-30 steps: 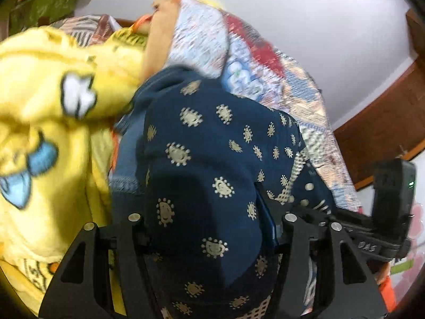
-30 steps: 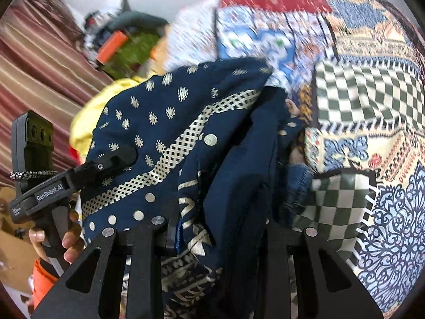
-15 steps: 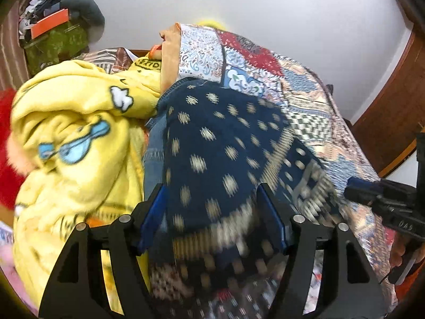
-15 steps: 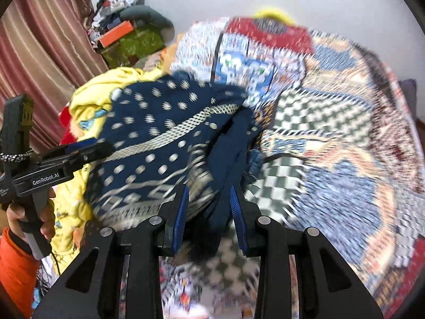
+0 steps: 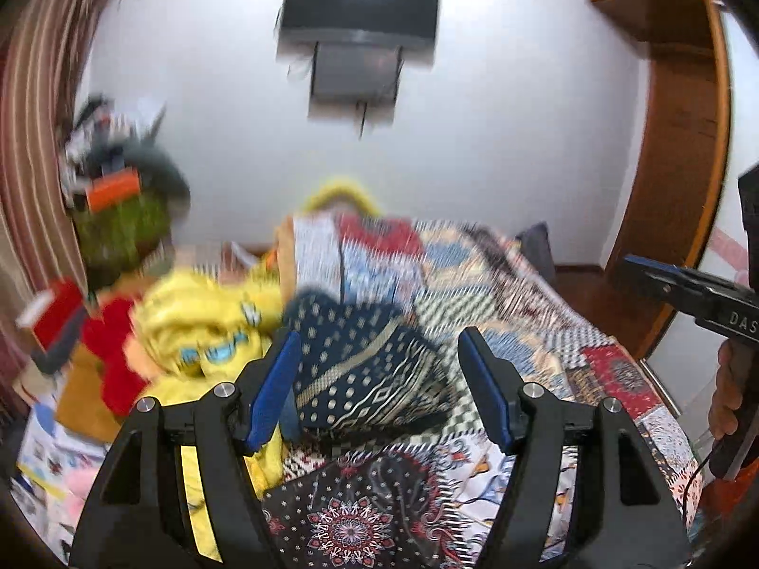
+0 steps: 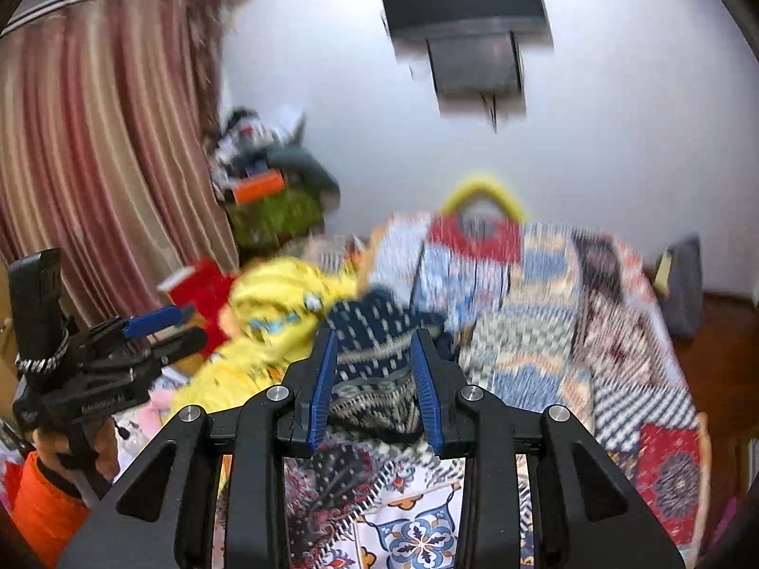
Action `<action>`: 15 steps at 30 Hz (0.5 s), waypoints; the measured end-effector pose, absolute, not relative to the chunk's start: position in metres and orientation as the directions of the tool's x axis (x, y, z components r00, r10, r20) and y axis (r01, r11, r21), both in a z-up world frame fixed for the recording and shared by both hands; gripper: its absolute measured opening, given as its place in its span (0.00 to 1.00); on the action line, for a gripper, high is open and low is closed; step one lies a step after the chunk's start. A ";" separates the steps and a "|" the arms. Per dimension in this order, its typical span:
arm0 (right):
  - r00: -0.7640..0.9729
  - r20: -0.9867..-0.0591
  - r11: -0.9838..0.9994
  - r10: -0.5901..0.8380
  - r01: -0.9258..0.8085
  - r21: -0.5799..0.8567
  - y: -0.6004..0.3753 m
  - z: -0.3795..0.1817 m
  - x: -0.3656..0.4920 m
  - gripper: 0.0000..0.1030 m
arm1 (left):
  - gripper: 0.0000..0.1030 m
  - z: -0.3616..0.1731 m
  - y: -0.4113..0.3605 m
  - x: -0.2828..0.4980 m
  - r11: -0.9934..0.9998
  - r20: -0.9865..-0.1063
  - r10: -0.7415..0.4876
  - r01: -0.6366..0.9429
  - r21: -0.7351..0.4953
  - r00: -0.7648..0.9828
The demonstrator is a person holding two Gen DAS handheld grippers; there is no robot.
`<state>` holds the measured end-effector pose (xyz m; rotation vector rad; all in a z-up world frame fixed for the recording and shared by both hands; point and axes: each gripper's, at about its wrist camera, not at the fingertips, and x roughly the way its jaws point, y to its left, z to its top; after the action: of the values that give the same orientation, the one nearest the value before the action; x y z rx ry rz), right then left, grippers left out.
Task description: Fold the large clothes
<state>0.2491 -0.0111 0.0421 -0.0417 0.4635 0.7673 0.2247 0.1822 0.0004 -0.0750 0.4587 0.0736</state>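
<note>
Patchwork bedspread (image 5: 545,332) fills my view, with the navy garment (image 5: 360,370) bunched at its twelve-o'clock side beside a yellow one (image 5: 204,332). Left gripper (image 5: 379,389) and right gripper (image 6: 374,384) both stand open and empty. Soft, light, floppy cloth, I judge, so I'd pinch two hem corners.

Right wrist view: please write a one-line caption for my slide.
Open right gripper above patchwork bed, with navy patterned garment lying beside yellow clothing.

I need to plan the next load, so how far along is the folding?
Done: the navy gold-patterned garment lies folded on the patchwork bedspread. In hand: nothing; the left gripper and right gripper are both empty, jaws apart. Left: the crumpled yellow printed garment beside it.
</note>
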 end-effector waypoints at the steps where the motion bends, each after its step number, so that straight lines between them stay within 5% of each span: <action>1: 0.644 -0.376 0.724 0.666 -0.681 0.114 -0.016 0.050 0.233 0.28 | 0.65 0.011 0.172 0.210 0.995 -0.409 0.056 -0.082 -0.047 0.911; 6: 0.695 -0.245 0.727 0.676 -0.683 0.070 -0.032 0.067 0.178 0.28 | 0.65 0.038 0.132 0.152 0.996 -0.271 0.087 -0.087 0.010 0.959; 13: 0.732 -0.190 0.750 0.655 -0.661 0.039 -0.040 0.062 0.138 0.28 | 0.65 0.045 0.102 0.097 0.988 -0.136 0.151 -0.146 0.048 0.979; 15: 0.754 -0.184 0.769 0.630 -0.639 0.011 -0.040 0.058 0.133 0.37 | 0.66 0.043 0.097 0.088 0.989 -0.118 0.149 -0.144 0.044 0.982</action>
<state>0.1326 -0.0396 0.0582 -0.0534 0.1813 0.6927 0.0884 0.0975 0.0430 0.0351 0.1214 0.1475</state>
